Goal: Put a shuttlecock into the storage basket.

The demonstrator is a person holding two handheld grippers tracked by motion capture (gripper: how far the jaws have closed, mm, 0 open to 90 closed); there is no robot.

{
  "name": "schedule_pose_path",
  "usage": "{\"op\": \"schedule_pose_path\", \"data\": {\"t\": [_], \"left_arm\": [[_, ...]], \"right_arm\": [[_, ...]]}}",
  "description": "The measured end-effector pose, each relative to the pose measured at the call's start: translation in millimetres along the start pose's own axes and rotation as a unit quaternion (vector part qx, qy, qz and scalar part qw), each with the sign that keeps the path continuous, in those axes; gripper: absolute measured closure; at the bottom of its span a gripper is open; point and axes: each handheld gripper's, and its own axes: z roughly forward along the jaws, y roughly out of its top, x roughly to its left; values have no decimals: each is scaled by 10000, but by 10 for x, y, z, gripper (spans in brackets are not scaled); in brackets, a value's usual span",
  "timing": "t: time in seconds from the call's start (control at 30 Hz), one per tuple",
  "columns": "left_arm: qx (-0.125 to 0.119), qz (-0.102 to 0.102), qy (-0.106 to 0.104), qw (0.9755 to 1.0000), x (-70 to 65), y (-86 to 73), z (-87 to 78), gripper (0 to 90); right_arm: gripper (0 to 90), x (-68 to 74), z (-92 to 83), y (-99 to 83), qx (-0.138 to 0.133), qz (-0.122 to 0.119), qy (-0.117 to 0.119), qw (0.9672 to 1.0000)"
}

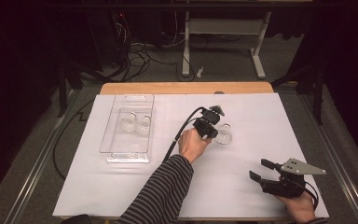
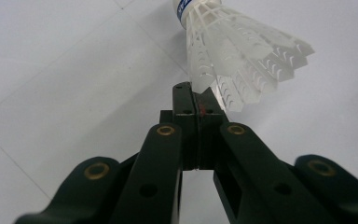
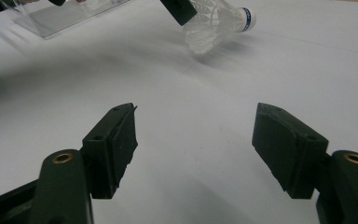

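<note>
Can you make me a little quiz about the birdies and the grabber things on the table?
1. How many shuttlecocks lie in the clear tray?
2. True or false: the left gripper has pinched the feather skirt of the loose shuttlecock.
3. How do the jaws of the right gripper stand: A) wide apart with nothing between them, B) closed on a shuttlecock, C) closed on the tray?

Key: 1. Two, side by side. 2. True, its jaws are shut on the skirt's edge. 3. A.

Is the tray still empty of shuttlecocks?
No, two shuttlecocks already sit inside the clear tray in the high view.
</note>
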Motion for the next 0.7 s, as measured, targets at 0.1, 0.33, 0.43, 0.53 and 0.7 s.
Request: {"op": "schedule_pose_path", "data": {"t": [0.1, 0.33, 0.43, 0.53, 0.7], "left_arm": [[38, 25, -17, 10000, -2, -4, -3, 900], [35, 121, -53, 9999, -22, -30, -67, 900], [25, 164, -81, 9998, -22, -43, -100, 900], [10, 170, -112, 9998, -12, -56, -127, 900], [21, 195, -144, 9997, -12, -80, -169, 900]], "right_arm": [[311, -5, -1, 0, -21, -2, 6, 10000], [311, -2, -3, 0, -9, -1, -11, 10000], [311, -2, 2, 1, 4, -7, -9, 10000], [311, -6, 4, 0, 4, 1, -10, 10000], [311, -4, -2, -1, -7, -7, -13, 10000]]}}
